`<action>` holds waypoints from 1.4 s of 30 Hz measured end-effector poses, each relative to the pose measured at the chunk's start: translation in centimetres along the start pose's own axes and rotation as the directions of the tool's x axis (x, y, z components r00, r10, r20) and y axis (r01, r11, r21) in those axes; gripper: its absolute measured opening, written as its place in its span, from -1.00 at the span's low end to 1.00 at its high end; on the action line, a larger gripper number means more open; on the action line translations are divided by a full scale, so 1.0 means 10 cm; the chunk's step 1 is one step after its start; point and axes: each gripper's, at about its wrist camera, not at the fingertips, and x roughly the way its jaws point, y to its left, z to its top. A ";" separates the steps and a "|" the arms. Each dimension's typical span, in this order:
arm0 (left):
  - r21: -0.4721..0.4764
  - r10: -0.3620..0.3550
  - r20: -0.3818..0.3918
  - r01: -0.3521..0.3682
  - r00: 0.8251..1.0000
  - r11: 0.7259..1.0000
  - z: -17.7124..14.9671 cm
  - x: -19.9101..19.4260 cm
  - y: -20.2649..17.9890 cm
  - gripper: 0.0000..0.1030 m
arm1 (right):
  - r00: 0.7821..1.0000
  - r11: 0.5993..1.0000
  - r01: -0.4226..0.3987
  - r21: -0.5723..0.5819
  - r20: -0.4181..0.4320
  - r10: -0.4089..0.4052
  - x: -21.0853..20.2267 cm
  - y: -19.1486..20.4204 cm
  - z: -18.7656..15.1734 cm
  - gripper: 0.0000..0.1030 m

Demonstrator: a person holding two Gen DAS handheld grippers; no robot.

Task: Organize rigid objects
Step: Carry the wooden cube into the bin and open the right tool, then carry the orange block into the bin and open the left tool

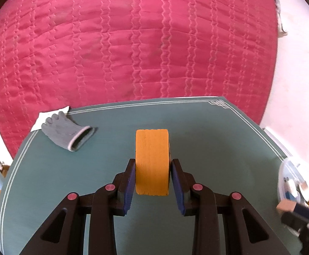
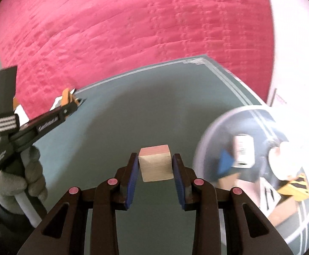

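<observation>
Behind the teal table (image 1: pixel 196 127) spread a pink quilt (image 1: pixel 133 42). Over the table's middle, the left gripper (image 1: pixel 153 167) clamped a yellow wooden block (image 1: pixel 152 161) by its flat sides; the right gripper (image 2: pixel 155 165) clamped a pale wooden cube (image 2: pixel 156 163) near the clear bowl (image 2: pixel 209 144). Both looked light, stiff, easily squeezed.

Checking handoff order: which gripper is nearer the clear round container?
Right. The right gripper, holding a plain wooden cube, is right beside the clear round container. The left gripper, holding the orange block, is farther off at mid-table.
</observation>
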 end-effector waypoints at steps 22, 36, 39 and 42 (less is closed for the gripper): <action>0.039 -0.069 -0.031 0.070 0.997 0.997 -0.08 -0.02 -0.23 -0.33 | 0.979 0.959 0.175 0.223 0.060 -0.193 -0.38 -0.98 -0.06 -0.36; 0.041 -0.081 -0.035 0.083 0.996 0.996 -0.08 -0.04 -0.25 -0.33 | 0.961 0.933 0.219 0.287 0.101 -0.257 -0.48 -1.14 -0.07 0.02; 0.046 -0.104 -0.041 0.106 0.994 0.993 -0.09 -0.04 -0.28 -0.33 | 0.954 0.923 0.239 0.303 0.102 -0.280 -0.55 -1.23 -0.09 0.02; 0.048 -0.144 -0.049 0.146 0.988 0.988 -0.10 -0.06 -0.31 -0.33 | 0.948 0.918 0.259 0.299 0.106 -0.302 -0.62 -1.28 -0.13 0.02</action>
